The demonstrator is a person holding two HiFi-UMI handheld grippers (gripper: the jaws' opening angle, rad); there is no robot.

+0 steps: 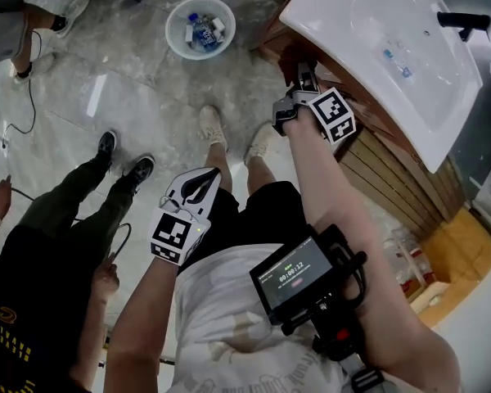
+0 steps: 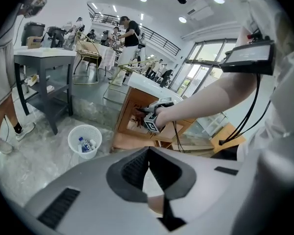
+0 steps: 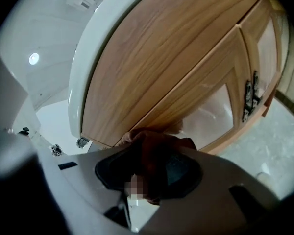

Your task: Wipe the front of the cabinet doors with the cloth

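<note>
Hanging low by the person's thigh, the left tongs (image 1: pixel 200 182) are pinched together at the tips with nothing between them, and their own view (image 2: pixel 148 153) shows the dark pads meeting in a point. Way out ahead of them on the marble floor (image 1: pixel 139 97) sits a white wastebasket (image 1: pixel 200 27) with a bottle and some scraps in it, and off to their left a bystander in dark trousers (image 1: pixel 74 211) is standing around. Moving over, the right tongs (image 1: pixel 304 79) are stretched out on a straight arm to the wooden cabinet (image 1: pixel 385 166), just under the lip of the white sink basin (image 1: pixel 393 39). They're clamped on the cloth (image 3: pixel 154 143), a dark reddish-brown wad bunched up between the pads (image 3: pixel 183 168) and sticking out past the tips. The cloth is pressed against the front of the cabinet door (image 3: pixel 176 53), near its top edge right below the white tabletop rim (image 3: pixel 85 72). To the right of those tongs there's a second door with a pale frosted panel (image 3: pixel 213 114) and a dark metal handle (image 3: pixel 248 99) at the seam. A small screen (image 1: pixel 299 277) is strapped to the right forearm, behind the tongs.
</note>
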